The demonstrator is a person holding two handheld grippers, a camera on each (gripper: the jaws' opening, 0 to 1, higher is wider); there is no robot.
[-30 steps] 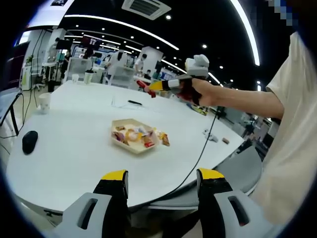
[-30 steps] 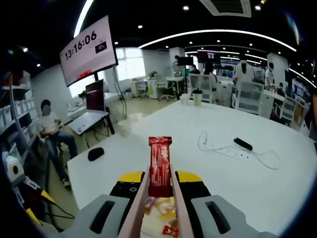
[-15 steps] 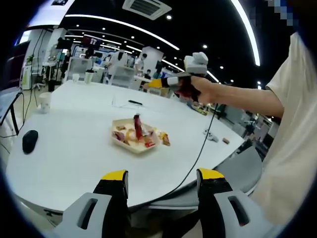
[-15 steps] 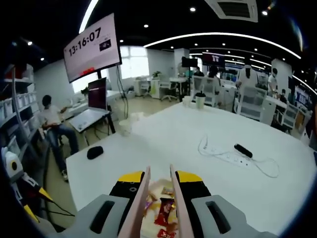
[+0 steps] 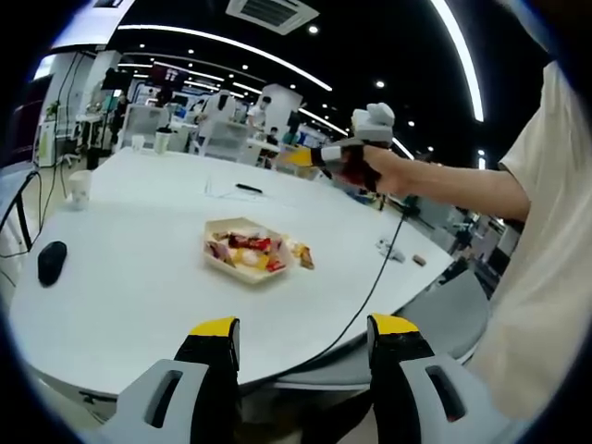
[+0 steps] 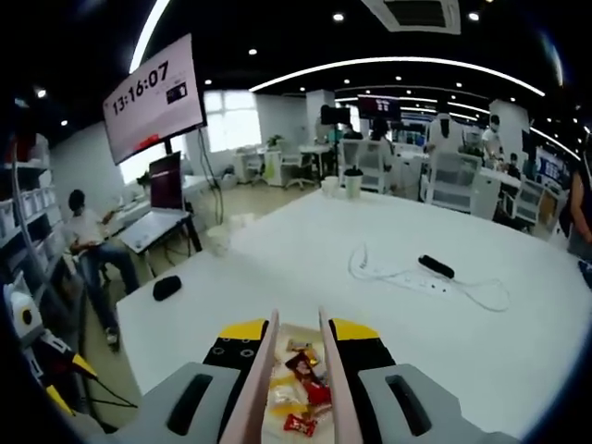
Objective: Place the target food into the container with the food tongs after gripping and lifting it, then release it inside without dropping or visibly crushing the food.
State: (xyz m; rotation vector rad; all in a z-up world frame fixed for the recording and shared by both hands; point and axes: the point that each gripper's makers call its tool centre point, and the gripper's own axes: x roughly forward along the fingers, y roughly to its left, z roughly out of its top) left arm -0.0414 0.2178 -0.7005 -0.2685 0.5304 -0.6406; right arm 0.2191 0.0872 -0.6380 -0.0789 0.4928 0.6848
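Bench (image 5: 120,277) white and wide, carrying a shallow paper tray (image 5: 222,263) heaped with wrapped sweets. On top of that heap, flat across the tray's middle and inside its rim: a red-wrapped snack bar (image 5: 250,242), free of any grip. Straight above the tray, the right tool (image 6: 298,333), clamped on a pair of pink food tongs (image 6: 262,370), whose two arms stand parted with nothing between them, only the tray's contents visible through the gap. To the near side of the tray, well apart from it and low at the bench edge, the left tool (image 5: 301,370), jaws spread wide and empty. Judging by the look of it: light, thin, foil-slick wrapper, likely a brittle wafer or chocolate inside, so prone to sliding out of smooth tong tips and to cracking under a hard squeeze. Best taken across the middle of its long sides, tongs closing only until the wrapper stops slipping, never by the crimped end, which would let it swing and drop. Placement seems done, with the bar resting in the tray. Beyond the tray on its far side, a white power strip (image 6: 435,266) with a loose cable; off to one side of the tray, a black mouse (image 5: 52,262).
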